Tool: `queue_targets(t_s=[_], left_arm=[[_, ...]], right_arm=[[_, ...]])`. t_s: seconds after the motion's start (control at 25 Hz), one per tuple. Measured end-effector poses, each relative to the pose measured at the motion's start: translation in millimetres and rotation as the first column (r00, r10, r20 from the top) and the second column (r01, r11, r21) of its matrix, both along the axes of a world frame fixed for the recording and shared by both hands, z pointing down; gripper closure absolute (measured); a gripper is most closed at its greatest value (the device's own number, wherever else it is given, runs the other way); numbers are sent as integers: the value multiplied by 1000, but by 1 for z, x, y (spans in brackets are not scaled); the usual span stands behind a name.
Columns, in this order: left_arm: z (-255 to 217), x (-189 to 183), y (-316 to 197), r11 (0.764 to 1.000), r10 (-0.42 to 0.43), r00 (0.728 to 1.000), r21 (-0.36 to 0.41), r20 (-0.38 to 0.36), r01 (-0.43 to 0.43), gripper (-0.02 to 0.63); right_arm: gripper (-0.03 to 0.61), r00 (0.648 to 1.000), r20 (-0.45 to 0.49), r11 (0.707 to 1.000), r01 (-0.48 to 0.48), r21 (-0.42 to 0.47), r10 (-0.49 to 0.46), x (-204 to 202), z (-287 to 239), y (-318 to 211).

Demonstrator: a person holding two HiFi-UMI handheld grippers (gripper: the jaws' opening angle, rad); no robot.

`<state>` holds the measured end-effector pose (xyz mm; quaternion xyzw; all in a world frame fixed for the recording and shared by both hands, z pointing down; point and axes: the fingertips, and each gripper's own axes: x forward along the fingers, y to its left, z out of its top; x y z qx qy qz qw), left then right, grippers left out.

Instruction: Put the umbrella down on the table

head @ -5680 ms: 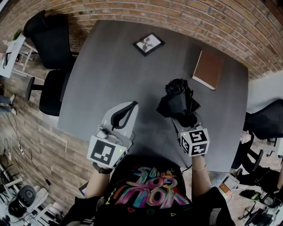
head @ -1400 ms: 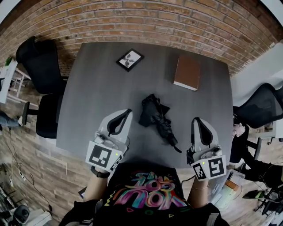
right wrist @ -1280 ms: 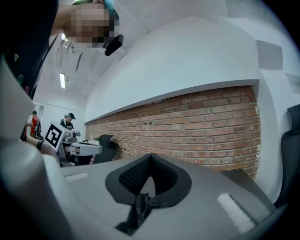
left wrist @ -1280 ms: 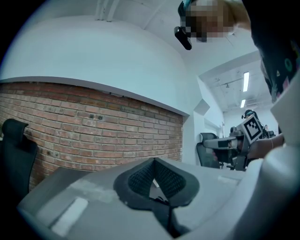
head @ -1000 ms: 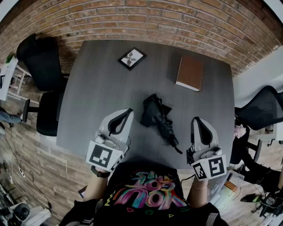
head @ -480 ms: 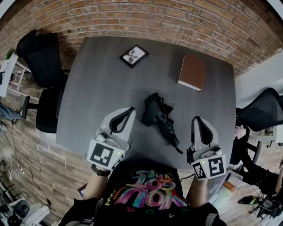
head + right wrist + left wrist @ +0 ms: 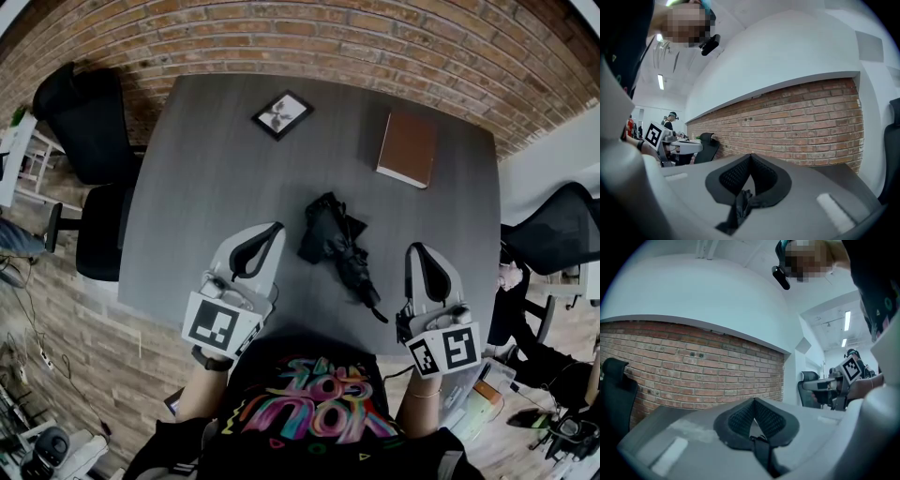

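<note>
A folded black umbrella (image 7: 336,246) lies on the grey table (image 7: 211,159), its handle end pointing toward the front edge. It rests between the two grippers and touches neither. My left gripper (image 7: 273,228) hovers to its left, jaws shut with nothing in them; in the left gripper view its tips (image 7: 753,401) meet. My right gripper (image 7: 417,249) sits to the umbrella's right near the front edge, shut and empty, and its tips (image 7: 750,156) meet in the right gripper view. Neither gripper view shows the umbrella.
A small framed picture (image 7: 282,114) and a brown book (image 7: 407,150) lie at the table's far side. A black office chair (image 7: 82,122) stands left of the table, another (image 7: 559,239) on the right. A brick wall (image 7: 375,37) runs behind the table.
Several seconds ago the right gripper held the umbrella above the table; now the umbrella lies on the table and that gripper has drawn back. Over the last second nothing has visibly moved.
</note>
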<state>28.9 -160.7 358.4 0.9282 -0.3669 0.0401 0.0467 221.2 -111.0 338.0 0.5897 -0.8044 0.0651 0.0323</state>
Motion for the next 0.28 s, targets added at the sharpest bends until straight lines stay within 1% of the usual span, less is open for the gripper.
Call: queue_targets(t_s=[0.28], left_arm=[[-1, 1, 1, 1000, 0, 1000, 1, 1, 0, 615]], right_arm=[[580, 1000, 5, 1000, 7, 2, -7, 2, -1, -1]])
